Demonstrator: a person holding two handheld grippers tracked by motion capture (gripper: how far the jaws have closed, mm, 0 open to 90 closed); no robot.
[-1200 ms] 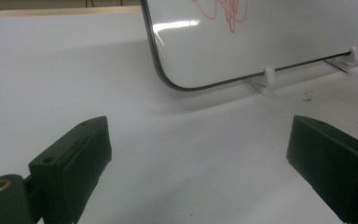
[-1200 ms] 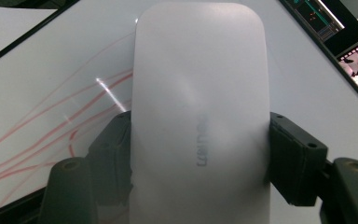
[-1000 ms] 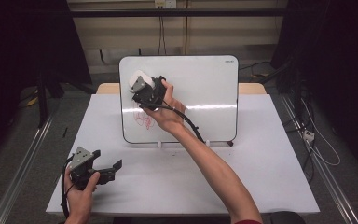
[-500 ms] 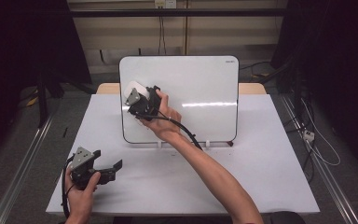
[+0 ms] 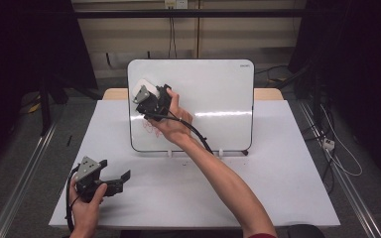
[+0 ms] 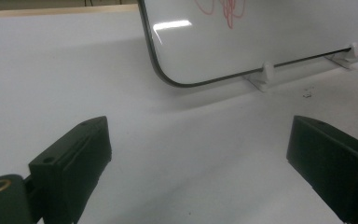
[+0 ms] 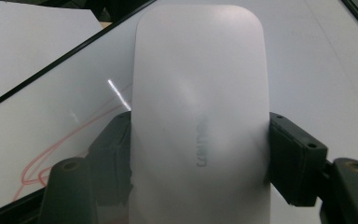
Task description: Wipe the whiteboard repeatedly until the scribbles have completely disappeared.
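The right gripper (image 5: 146, 94) is raised against the upper left part of a whiteboard (image 5: 213, 94) in the high view, closed on a white eraser (image 5: 145, 88) whose flat body lies between the gripper and the board face. The right hand (image 5: 174, 121) holds the gripper from below and to the right, with its cable (image 5: 196, 133) trailing down along the forearm. A red scribble (image 5: 150, 126) sits on the board just below the gripper. The whiteboard stands upright on small white feet at the back of the white worktop (image 5: 278, 168). The left gripper (image 5: 111, 182) rests low at the near left of the worktop, held in the left hand (image 5: 85, 203), well apart from the board.

In the left gripper view, the two black jaws stand wide apart with nothing between them, over bare worktop (image 6: 74, 70). Ahead lies the lower rounded corner of the whiteboard (image 6: 261, 37) with the red scribble (image 6: 223, 9) near the top edge.

In the right gripper view, the eraser (image 7: 198, 116) rises up the middle, gripped on both long sides by the jaws. Faint lettering runs along its back. Behind it is the whiteboard (image 7: 51, 121), with red scribble (image 7: 65, 149) lines at lower left.
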